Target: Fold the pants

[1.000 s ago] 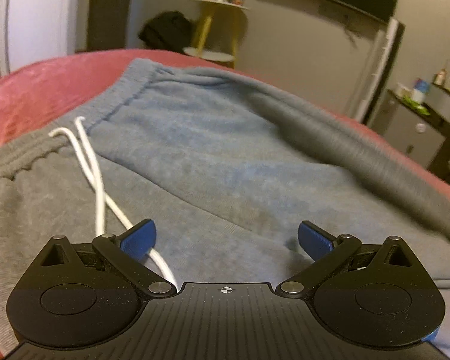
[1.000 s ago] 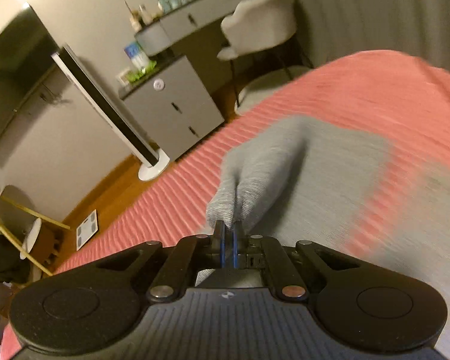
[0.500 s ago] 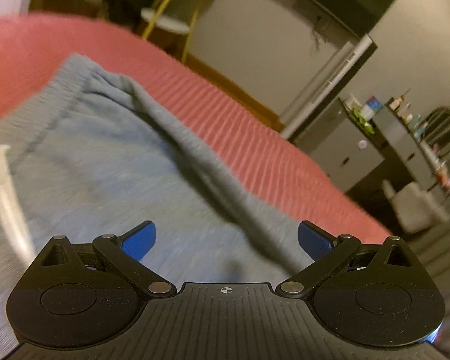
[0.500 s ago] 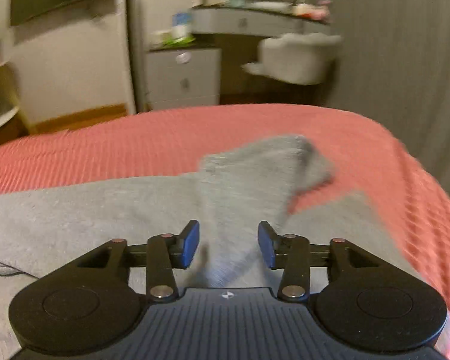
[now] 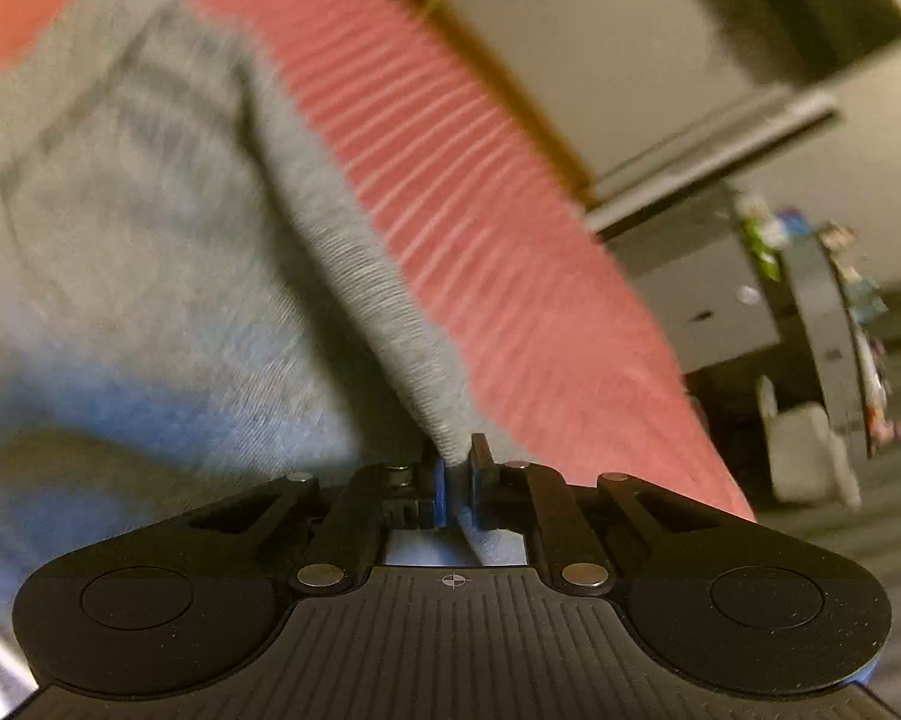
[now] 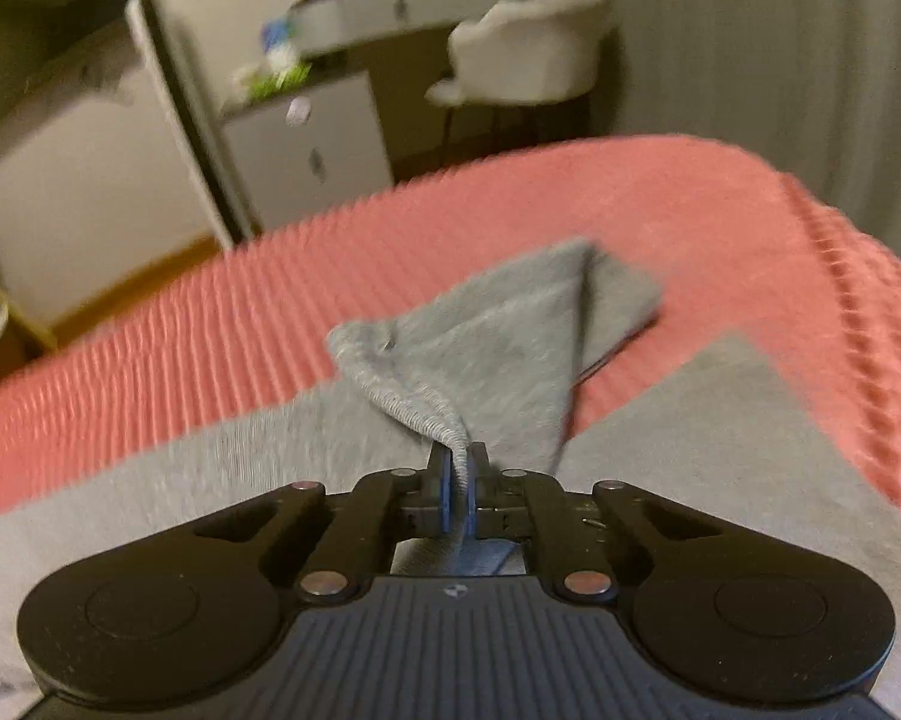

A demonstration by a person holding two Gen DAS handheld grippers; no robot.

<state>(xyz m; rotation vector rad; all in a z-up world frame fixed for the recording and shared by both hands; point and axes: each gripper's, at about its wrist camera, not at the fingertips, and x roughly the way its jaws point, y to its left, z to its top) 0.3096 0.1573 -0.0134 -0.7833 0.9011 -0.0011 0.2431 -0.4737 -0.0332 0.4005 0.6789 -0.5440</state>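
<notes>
Grey pants [image 5: 150, 276] lie spread on a bed under a ribbed coral-red bedspread [image 5: 498, 252].

In the left wrist view the left gripper [image 5: 456, 474] has just closed, and its blue pads pinch the ribbed side edge of the pants, which runs away up and left toward the bed's far edge. Motion blurs the cloth; the near part is washed bluish and its detail is lost.

In the right wrist view the right gripper [image 6: 461, 480] has also just closed on a ribbed cuff [image 6: 414, 402], lifting one leg end into a peak. That leg's long axis points toward the bed's far right corner, and the other leg lies flat beside it along the right edge.

Beyond the bed stand a grey drawer cabinet [image 6: 306, 150], a pale chair [image 6: 528, 54] at a cluttered desk, a wood floor strip and a grey curtain [image 6: 780, 48]. The desk items are too smeared to name.
</notes>
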